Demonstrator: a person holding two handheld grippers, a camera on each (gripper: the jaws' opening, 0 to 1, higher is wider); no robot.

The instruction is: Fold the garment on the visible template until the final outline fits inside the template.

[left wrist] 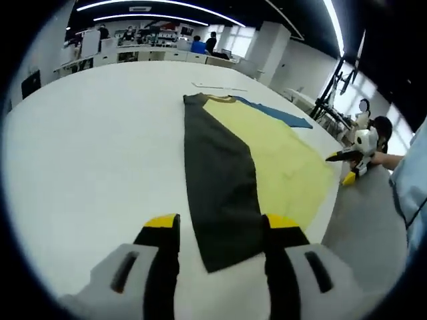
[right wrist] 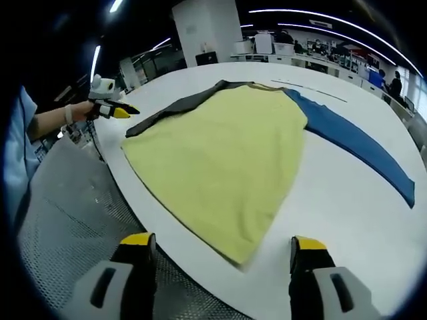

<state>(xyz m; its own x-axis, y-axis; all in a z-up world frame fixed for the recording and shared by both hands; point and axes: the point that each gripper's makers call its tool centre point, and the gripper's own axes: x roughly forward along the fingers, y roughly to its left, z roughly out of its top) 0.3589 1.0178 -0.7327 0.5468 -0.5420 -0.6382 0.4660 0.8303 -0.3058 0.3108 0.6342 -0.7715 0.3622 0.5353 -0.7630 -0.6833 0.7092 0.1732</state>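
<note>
A long-sleeved garment lies flat on the white table [left wrist: 93,153]. It has a yellow body [left wrist: 280,153], a dark grey sleeve [left wrist: 217,173] and a blue sleeve [left wrist: 283,115]. My left gripper [left wrist: 221,227] is open, and the end of the dark sleeve lies between its yellow-tipped jaws. In the right gripper view the yellow body [right wrist: 220,153] spreads across the middle, with the dark sleeve [right wrist: 177,107] beyond it and the blue sleeve [right wrist: 353,143] to the right. My right gripper [right wrist: 222,243] is open, just short of the yellow hem corner at the table edge.
A thin flat white sheet [left wrist: 220,87] lies on the table beyond the collar. Grey mesh flooring [right wrist: 67,220] runs along the table's rounded edge. A person's hand holds the other gripper [right wrist: 110,107] at that edge. Desks and people stand far back.
</note>
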